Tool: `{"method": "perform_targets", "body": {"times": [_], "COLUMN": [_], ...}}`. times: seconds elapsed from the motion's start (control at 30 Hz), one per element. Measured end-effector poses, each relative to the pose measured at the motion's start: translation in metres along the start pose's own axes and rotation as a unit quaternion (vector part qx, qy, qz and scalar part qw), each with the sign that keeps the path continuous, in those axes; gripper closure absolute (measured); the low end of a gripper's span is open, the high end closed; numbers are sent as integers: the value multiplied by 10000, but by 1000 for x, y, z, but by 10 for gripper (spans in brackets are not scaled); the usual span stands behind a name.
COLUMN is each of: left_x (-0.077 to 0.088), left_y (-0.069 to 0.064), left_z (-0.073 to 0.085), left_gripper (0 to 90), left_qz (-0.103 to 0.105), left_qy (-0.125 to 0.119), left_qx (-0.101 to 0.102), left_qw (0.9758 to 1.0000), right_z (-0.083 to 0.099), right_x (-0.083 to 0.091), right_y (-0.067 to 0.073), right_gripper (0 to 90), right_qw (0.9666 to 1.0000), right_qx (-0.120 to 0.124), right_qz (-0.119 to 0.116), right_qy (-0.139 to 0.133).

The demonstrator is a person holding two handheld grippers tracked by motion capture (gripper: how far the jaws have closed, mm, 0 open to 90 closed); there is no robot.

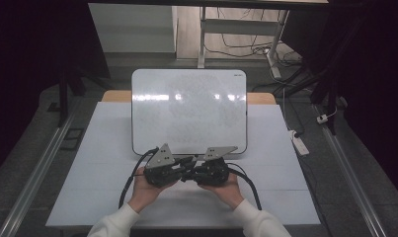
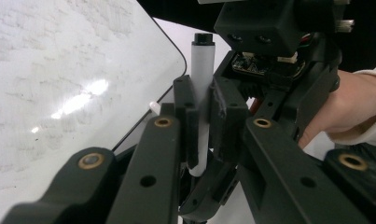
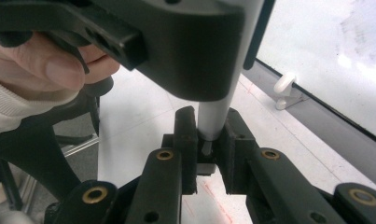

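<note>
Both claws (left [image 2: 202, 126], right [image 3: 209, 140]) pinch one white marker [image 2: 202, 79].

- I have the whiteboard [image 1: 189, 111] lying flat on the table [image 1: 88, 192], toward the far edge and centred left to right.
- My two grippers sit just in front of the board's near edge, tip to tip: the left gripper [image 1: 179, 167] on the left, the right gripper [image 1: 192, 173] on the right, touching or nearly so.
- Between them is a marker [image 2: 202, 100]; in the left gripper view it stands between my left gripper's jaws, with the right gripper just behind it.
- In the right gripper view the marker's end sits between my right gripper's jaws, the left gripper's body above it.
- The board lies to the left in the left gripper view, and to the right in the right gripper view.
</note>
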State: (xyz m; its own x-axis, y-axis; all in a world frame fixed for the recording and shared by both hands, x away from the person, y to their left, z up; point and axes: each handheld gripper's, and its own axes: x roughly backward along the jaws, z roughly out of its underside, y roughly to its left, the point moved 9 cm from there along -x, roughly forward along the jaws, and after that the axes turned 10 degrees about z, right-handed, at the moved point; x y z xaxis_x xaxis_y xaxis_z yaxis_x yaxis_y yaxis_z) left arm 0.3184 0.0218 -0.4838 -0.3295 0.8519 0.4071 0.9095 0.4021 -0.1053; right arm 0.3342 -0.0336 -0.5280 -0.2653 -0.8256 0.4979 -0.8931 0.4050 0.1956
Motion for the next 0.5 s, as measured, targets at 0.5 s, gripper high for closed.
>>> {"method": "perform_targets", "body": {"times": [0.5], "left_x": [41], "left_y": [45], "left_z": [-25], "left_gripper": [814], "left_qz": [-522], "left_qy": [-350], "left_qx": [389], "left_qw": [9973], "right_z": [-15], "right_x": [29], "right_y": [-10], "right_gripper": [493], "right_qw": [9955], "right_qx": [15], "right_qz": [633], "right_qy": [-705]}}
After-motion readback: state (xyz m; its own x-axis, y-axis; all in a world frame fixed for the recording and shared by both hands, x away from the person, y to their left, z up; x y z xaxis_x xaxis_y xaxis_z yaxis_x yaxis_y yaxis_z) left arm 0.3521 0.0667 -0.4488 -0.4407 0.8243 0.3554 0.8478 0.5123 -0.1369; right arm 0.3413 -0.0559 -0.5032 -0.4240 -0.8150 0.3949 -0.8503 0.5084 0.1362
